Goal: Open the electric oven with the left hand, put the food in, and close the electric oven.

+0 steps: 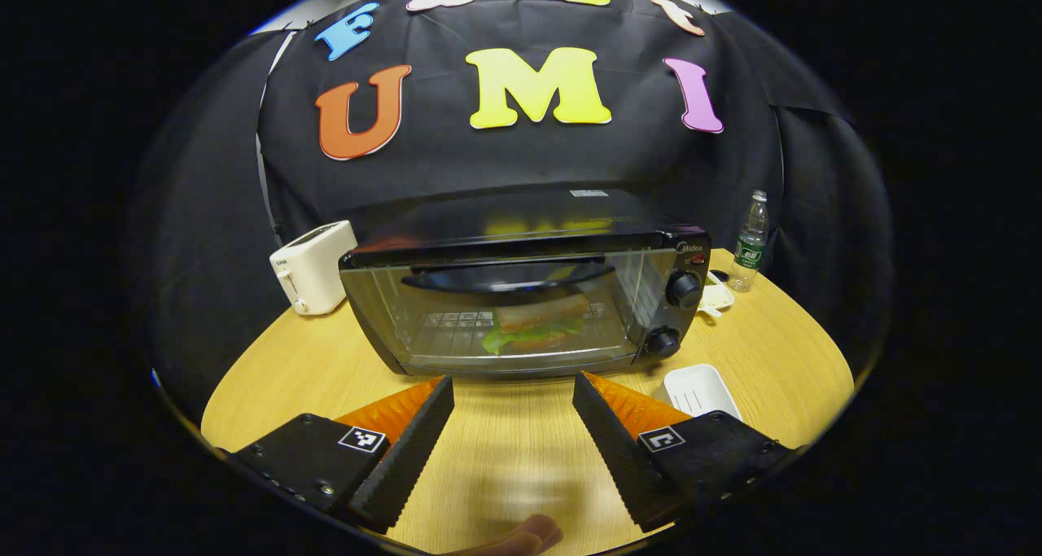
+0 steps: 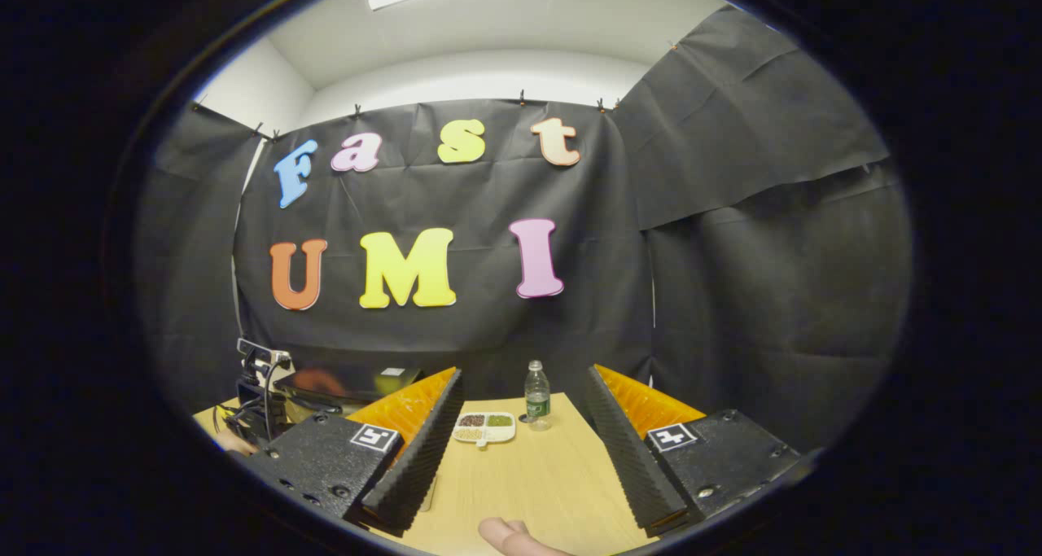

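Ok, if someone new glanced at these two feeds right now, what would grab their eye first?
Most likely the electric oven at the table's middle in the left gripper view, door closed, with the sandwich visible inside through the glass. The left gripper hangs open just in front of it, holding nothing. In the right gripper view, the right gripper is open too, framing a water bottle and a divided snack dish at the table's far edge.

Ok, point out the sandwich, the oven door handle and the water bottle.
sandwich (image 1: 539, 321): left gripper view, on its top bread slice.
oven door handle (image 1: 506, 277): left gripper view, middle of the bar.
water bottle (image 2: 536, 399): right gripper view, on its label.
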